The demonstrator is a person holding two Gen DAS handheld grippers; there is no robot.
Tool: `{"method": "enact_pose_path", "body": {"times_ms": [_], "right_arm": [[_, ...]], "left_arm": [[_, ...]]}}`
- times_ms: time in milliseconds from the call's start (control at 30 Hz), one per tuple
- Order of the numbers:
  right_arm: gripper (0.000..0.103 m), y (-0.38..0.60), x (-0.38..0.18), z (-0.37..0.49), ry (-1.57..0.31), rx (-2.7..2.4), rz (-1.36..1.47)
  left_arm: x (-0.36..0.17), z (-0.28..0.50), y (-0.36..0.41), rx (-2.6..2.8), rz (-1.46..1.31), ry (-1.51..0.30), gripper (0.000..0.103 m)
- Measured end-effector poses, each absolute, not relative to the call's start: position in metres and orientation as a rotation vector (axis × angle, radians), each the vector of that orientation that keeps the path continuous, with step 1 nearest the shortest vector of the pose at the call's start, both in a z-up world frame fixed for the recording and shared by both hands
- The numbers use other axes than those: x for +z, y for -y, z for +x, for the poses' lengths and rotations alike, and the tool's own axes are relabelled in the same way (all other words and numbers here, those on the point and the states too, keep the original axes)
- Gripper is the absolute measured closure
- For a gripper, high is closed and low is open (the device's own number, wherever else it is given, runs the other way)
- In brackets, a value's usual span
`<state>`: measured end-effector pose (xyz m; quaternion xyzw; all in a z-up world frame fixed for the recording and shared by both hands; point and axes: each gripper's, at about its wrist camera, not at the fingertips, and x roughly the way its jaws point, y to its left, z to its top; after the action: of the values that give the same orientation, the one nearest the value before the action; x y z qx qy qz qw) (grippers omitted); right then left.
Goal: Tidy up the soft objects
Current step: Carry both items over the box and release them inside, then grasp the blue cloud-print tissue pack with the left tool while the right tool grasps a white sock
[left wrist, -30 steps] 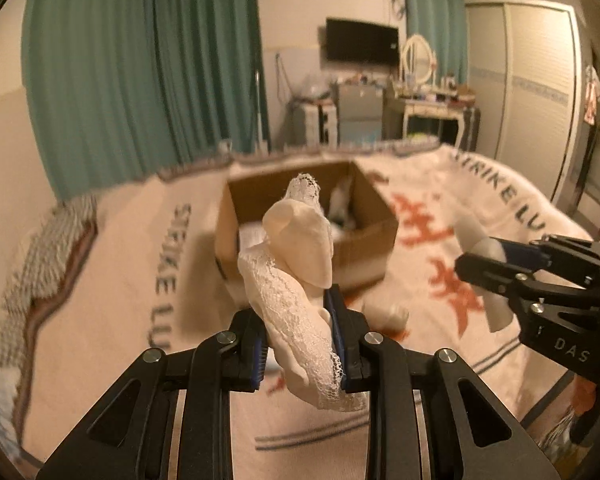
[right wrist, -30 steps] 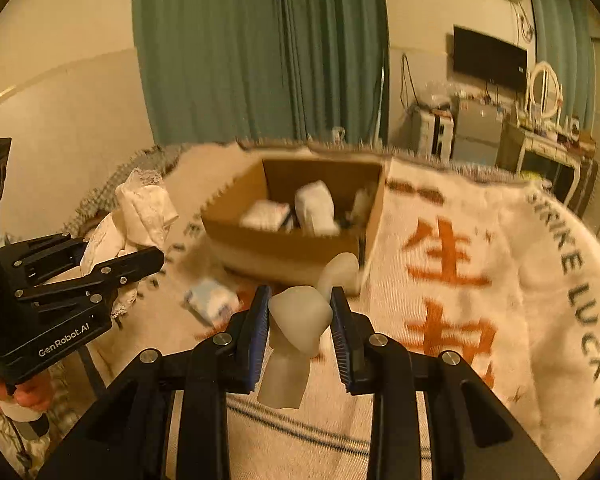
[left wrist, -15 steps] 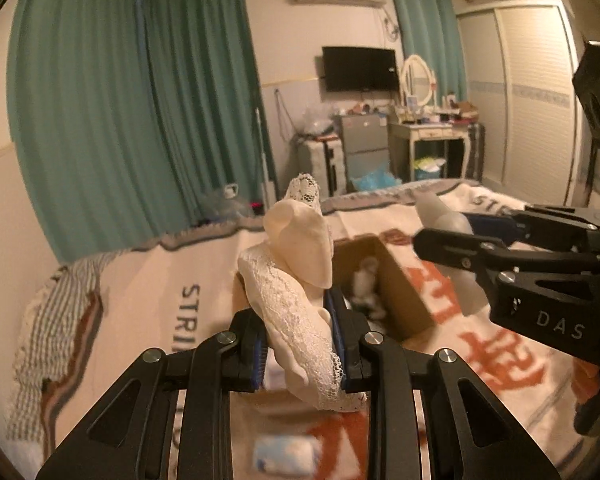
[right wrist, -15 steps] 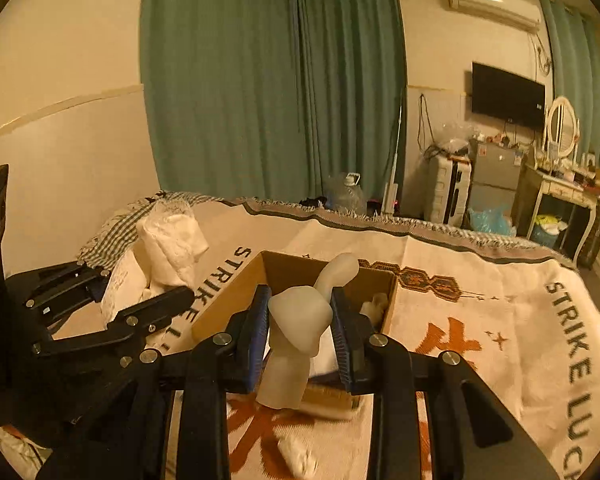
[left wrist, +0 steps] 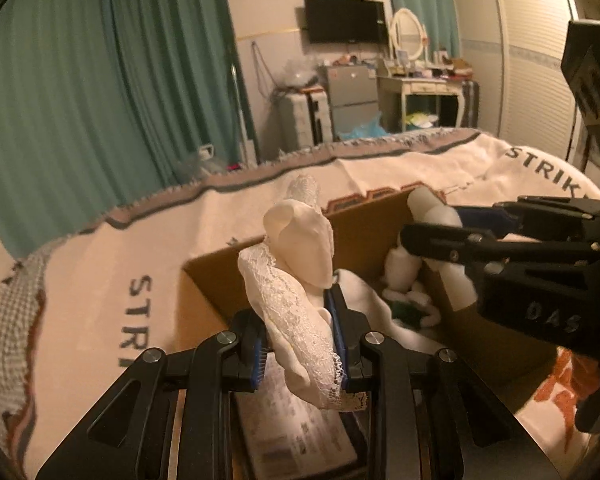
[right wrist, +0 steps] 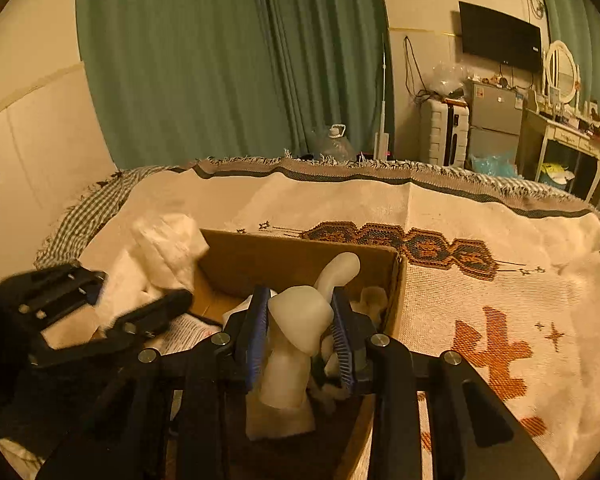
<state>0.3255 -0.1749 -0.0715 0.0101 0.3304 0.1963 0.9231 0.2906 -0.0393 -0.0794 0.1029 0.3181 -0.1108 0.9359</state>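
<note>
My left gripper [left wrist: 298,328] holds a cream cloth with lace trim [left wrist: 296,264] over the near left part of an open cardboard box [left wrist: 360,232]. Its jaws are opening, with the pads still against the cloth. My right gripper [right wrist: 300,320] has a pale white soft piece [right wrist: 300,316] between its blue pads, over the same box [right wrist: 280,256]. Its jaws are opening too, and the pads still touch the piece. Each gripper shows in the other's view: the right gripper [left wrist: 436,220] at the right, the left gripper [right wrist: 140,288] with its cloth [right wrist: 168,248] at the left.
Inside the box lie white soft items [left wrist: 400,268], a dark green piece [left wrist: 408,312] and a printed sheet [left wrist: 296,420]. The box stands on a cream patterned blanket [right wrist: 480,320] over a bed. Green curtains [right wrist: 220,60], a dresser and a wardrobe stand beyond the bed.
Both grippers have moved forward and down with their loads, from in front of the box to over its opening. The box now fills the lower part of both views.
</note>
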Motion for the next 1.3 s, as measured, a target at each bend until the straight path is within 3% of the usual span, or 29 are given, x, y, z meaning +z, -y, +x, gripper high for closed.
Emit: {"method": "enact_pose_path", "body": {"times_ms": [100, 167, 233, 300, 433, 700, 733, 800, 967, 1133, 1300], "right_arm": [[0.064, 0.177, -0.073, 0.331, -0.682, 0.400, 0.027], [0.048, 0.176, -0.068, 0.330, -0.663, 0.385, 0.018], [0.042, 0.176, -0.061, 0.327, -0.656, 0.369, 0.020], [0.041, 0.179, -0.049, 0.320, -0.649, 0.363, 0.031], [0.034, 0.187, -0.016, 0.299, -0.619, 0.340, 0.036], [0.029, 0.212, 0.071, 0.223, -0.496, 0.311, 0.039], [0.025, 0.215, 0.083, 0.208, -0.472, 0.304, 0.039], [0.019, 0.220, 0.102, 0.183, -0.436, 0.301, 0.039], [0.002, 0.227, 0.129, 0.131, -0.383, 0.298, 0.020], [0.002, 0.227, 0.134, 0.090, -0.369, 0.290, -0.041], [0.002, 0.227, 0.115, 0.070, -0.401, 0.308, -0.046]], "left_arm": [[-0.084, 0.293, 0.040, -0.230, 0.198, -0.663, 0.074], [-0.084, 0.292, 0.043, -0.218, 0.214, -0.671, 0.072], [-0.079, 0.288, 0.045, -0.181, 0.234, -0.672, 0.052], [-0.071, 0.285, 0.045, -0.142, 0.241, -0.649, 0.040], [-0.037, 0.262, 0.043, -0.097, 0.246, -0.596, 0.032], [0.061, 0.178, 0.034, -0.067, 0.243, -0.408, 0.029], [0.072, 0.166, 0.032, -0.060, 0.237, -0.386, 0.017], [0.089, 0.146, 0.027, -0.049, 0.213, -0.342, 0.007], [0.115, 0.099, 0.012, -0.027, 0.188, -0.298, 0.006], [0.111, 0.065, 0.005, -0.008, 0.199, -0.265, 0.006], [0.079, 0.065, 0.001, -0.045, 0.168, -0.344, 0.006]]}}
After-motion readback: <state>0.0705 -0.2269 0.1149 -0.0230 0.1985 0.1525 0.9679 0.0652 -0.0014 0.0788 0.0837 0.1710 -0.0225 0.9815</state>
